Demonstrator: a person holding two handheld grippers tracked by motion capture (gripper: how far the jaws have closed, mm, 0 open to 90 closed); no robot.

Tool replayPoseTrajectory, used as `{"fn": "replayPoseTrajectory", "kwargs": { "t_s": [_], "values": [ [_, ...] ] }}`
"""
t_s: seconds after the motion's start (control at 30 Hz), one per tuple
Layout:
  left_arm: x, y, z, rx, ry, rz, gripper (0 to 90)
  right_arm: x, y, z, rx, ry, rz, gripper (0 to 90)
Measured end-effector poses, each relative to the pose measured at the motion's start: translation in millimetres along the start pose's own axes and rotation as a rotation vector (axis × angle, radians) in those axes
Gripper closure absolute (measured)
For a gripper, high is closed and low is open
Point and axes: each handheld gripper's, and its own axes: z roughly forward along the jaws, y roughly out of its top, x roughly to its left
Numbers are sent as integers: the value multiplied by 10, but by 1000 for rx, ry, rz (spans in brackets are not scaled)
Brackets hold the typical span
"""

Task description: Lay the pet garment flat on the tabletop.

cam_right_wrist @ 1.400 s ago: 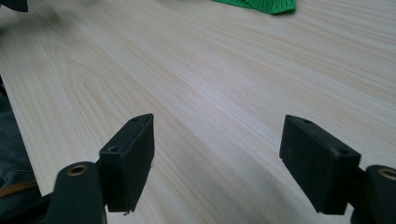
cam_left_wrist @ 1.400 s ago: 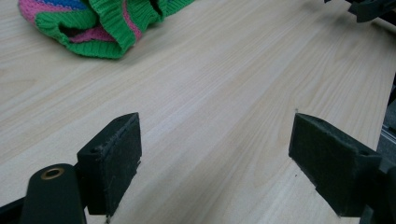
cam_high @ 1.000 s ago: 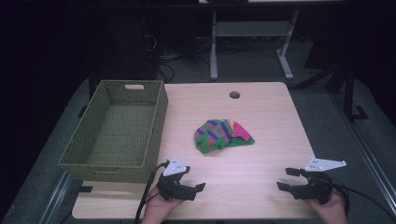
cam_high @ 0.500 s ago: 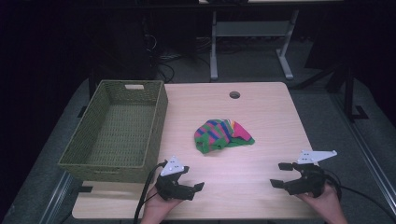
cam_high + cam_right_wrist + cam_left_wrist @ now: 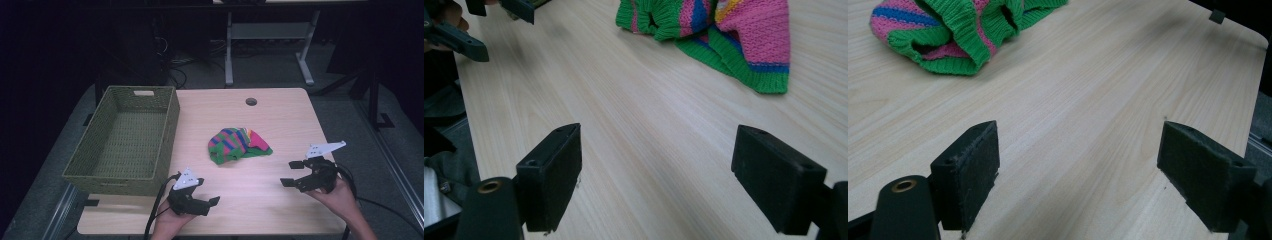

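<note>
A knitted garment [image 5: 237, 145] striped in green, pink and blue lies crumpled at the middle of the wooden table [image 5: 230, 115]. In the left gripper view the garment [image 5: 953, 30] lies at the top left, and in the right gripper view the garment [image 5: 719, 30] lies at the top right. My left gripper [image 5: 212, 202] rests near the front edge, open and holding nothing, its jaws pointing right. My right gripper [image 5: 291, 173] hovers at the front right, open and holding nothing, its jaws pointing left toward the garment. Bare wood shows between the left gripper's [image 5: 1078, 170] and the right gripper's [image 5: 654, 175] jaws.
A green woven basket [image 5: 125, 140] stands on the left side of the table with nothing visible inside. A round cable hole [image 5: 251, 101] sits near the far edge. Beyond the table stand a metal frame [image 5: 270, 45] and cables on the dark floor.
My right gripper has moved forward and to the left, nearer the garment. The left gripper has stayed about where it was.
</note>
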Motion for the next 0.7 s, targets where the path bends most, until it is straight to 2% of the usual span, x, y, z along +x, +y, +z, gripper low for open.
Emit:
{"fn": "replayPoseTrajectory", "kwargs": {
  "t_s": [0.07, 0.17, 0.27, 0.3, 0.33, 0.4, 0.5, 0.67, 0.7],
  "values": [
    [4, -5, -5, -9, 0, -12, 167, -17, 50, 33, 15, 3, -1, 198],
    [10, -1, -10, -9, 1, -6, 167, -30, 125, 58, 26, 11, -15, 197],
    [17, 6, -12, -13, 1, -5, 167, -52, 327, 65, 19, 26, -46, 198],
    [17, 6, -12, -13, 1, -5, 167, -52, 327, 65, 19, 26, -46, 198],
    [13, 2, -10, -18, 0, -14, 167, -59, 433, 74, 26, 24, -58, 198],
    [11, 1, -10, -17, -1, -14, 167, -75, 534, 95, 25, 27, -58, 198],
    [1, 8, -16, -5, 5, 11, 166, -103, 657, 142, 26, 26, -64, 199],
    [-6, 7, -21, -10, 3, 10, 167, -132, 793, 237, 42, 33, -59, 201],
    [-8, 10, -16, -16, 4, 7, 167, -150, 867, 288, 52, 35, -65, 205]
  ]
}}
